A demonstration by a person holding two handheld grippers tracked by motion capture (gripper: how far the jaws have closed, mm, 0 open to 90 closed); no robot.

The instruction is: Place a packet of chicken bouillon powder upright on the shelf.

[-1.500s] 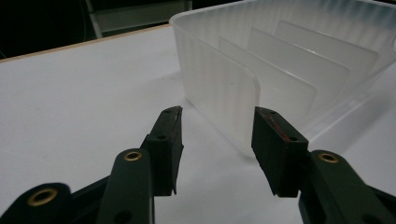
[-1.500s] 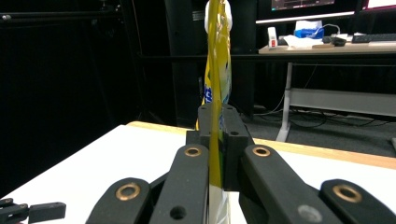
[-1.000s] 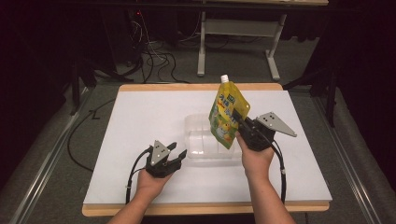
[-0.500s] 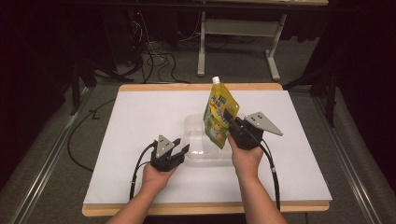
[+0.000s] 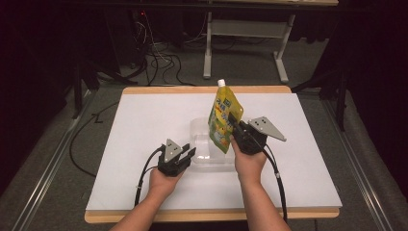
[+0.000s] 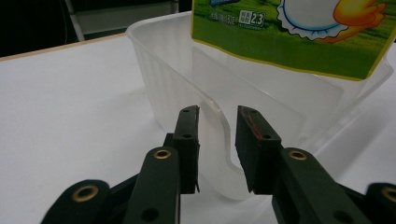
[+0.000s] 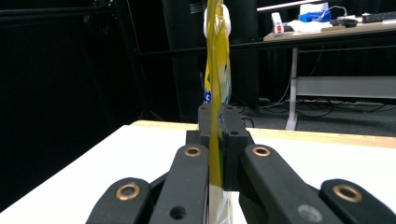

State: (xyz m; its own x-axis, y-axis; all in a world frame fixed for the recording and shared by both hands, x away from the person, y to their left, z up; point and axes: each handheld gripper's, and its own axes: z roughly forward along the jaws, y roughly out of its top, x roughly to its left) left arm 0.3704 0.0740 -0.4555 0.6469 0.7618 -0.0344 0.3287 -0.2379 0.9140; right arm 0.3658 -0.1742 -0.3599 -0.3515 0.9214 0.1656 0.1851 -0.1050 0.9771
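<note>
A yellow-green spouted pouch [image 5: 223, 120] hangs upright over a clear plastic container [image 5: 204, 129] at the middle of the white table. My right gripper [image 5: 233, 126] is shut on the pouch's right edge; in the right gripper view the pouch [image 7: 215, 70] stands edge-on between the jaws of that gripper [image 7: 215, 126]. My left gripper [image 5: 186, 155] sits at the container's near-left corner. Its jaws [image 6: 218, 112] stand apart on either side of a curved tab on the container's wall [image 6: 168, 60], with small gaps showing. The pouch's bottom [image 6: 289, 42] hovers above the container's rim.
The white tabletop [image 5: 144, 115] has a wooden edge all round. Cables [image 5: 159, 62] lie on the grey floor behind, beside a desk frame's legs [image 5: 208, 53]. Each gripper's cable trails back toward the table's front edge.
The right gripper carried the pouch left until it hung over the container. The left gripper edged forward to the container's corner.
</note>
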